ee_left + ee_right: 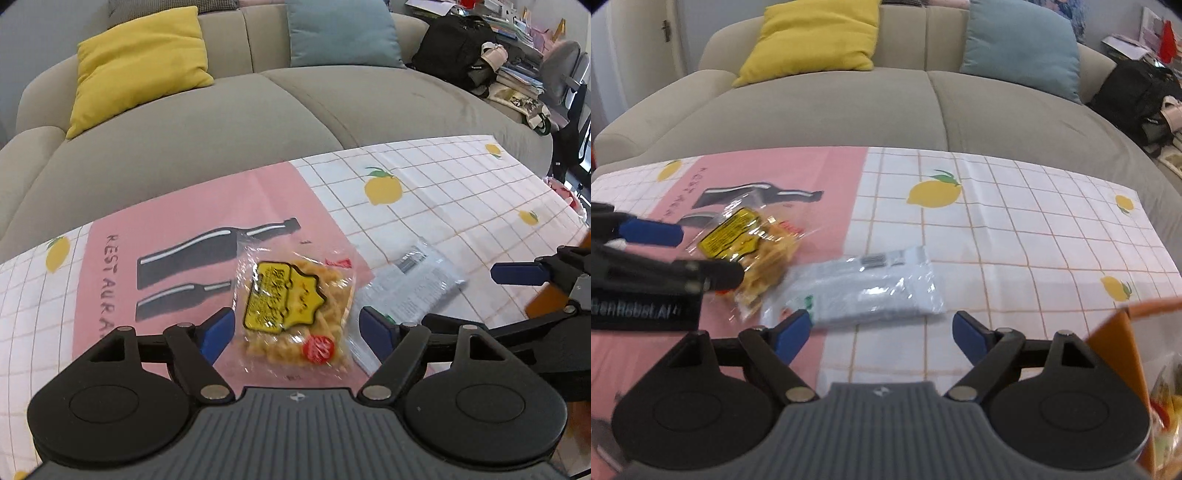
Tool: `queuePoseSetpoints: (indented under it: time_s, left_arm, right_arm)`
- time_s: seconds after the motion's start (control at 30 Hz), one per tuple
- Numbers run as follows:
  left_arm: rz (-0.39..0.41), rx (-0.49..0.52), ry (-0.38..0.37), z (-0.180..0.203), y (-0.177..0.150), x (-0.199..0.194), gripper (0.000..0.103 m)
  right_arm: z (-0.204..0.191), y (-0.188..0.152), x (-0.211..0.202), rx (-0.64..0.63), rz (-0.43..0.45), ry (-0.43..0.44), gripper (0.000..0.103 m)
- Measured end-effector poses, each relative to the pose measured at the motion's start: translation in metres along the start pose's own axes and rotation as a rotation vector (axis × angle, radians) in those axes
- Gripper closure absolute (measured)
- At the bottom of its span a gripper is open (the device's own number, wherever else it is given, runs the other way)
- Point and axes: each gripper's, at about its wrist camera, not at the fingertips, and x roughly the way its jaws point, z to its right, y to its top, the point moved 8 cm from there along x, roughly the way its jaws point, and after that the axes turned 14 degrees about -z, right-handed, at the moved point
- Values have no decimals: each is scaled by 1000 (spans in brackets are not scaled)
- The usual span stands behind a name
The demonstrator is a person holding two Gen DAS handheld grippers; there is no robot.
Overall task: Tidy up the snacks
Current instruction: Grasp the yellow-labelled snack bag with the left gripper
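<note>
The pink placemat, printed with two dark bottles, lies at the left of the counter's lemon-print cloth and serves as the landmark here. The left gripper hovers low over the placemat's right part with its blue-padded fingers spread wide apart, holding nothing. Between those fingers, on the placemat's right edge, lies a clear snack bag with a yellow label and a red round sticker, full of pale yellow pieces; neither finger touches it as far as the left wrist view shows.

Just right of the placemat, on the checked cloth, lies a white snack packet with a barcode at its far end, its near left corner touching or slightly under the clear bag. In the right wrist view the right gripper sits just short of this white packet, fingers wide apart and empty, the left finger's tip close to the packet's near corner.

Farther right of the placemat, at the counter's near right edge, stands an orange container with colourful wrappers visible inside it; what they are is too blurred to tell.

Beyond the placemat a grey-green sofa carries a yellow cushion and a blue cushion.
</note>
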Motion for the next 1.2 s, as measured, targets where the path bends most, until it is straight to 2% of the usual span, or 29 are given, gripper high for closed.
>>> queuePoseSetpoints:
  time_s: [0.13,0.23,0.33,0.43,0.57,0.67,0.77,0.9,0.93,0.97,1.0,1.1,1.2]
  left_arm:
    - [-32,-10,-46,-9,10,11,13]
    - [-63,8,-95,-9,15,22,8]
    - [-75,39,-87,-8,17,30,6]
    - [-84,28,-111,-12,16,38,5]
    - [-113,-41,-115,-20,11,43,6]
    - [-133,-68,-102,-19,1,38,16]
    - [-167,-141,-67,-18,-14,29,19]
    - [-185,-203,-95,-7,-43,14,21]
    - [-185,-217,-101,-4,-50,10,21]
    - [-188,-238,-100,-1,-59,5,21]
    - [-190,-256,-94,1,-66,1,21]
    - [-209,-320,-83,6,-89,-12,22]
    - [-217,-371,-56,9,-108,-23,22]
  right_arm:
    - [2,12,11,6,8,-5,12]
    - [6,18,23,5,-7,-28,11]
    - [12,18,37,65,-48,13,11]
    - [17,19,41,113,-26,56,10]
    - [7,19,38,66,-16,70,23]
    - [2,16,35,60,-15,94,33]
    - [-3,8,28,69,-22,103,43]
    - [-12,-17,9,70,-32,112,73]
    - [-14,-25,4,61,-36,111,75]
    - [-17,-34,-2,58,-42,112,83]
    - [-17,-43,-5,59,-60,111,99]
    - [-25,-78,-20,77,-92,171,99]
    - [-31,-102,-33,60,-96,186,99]
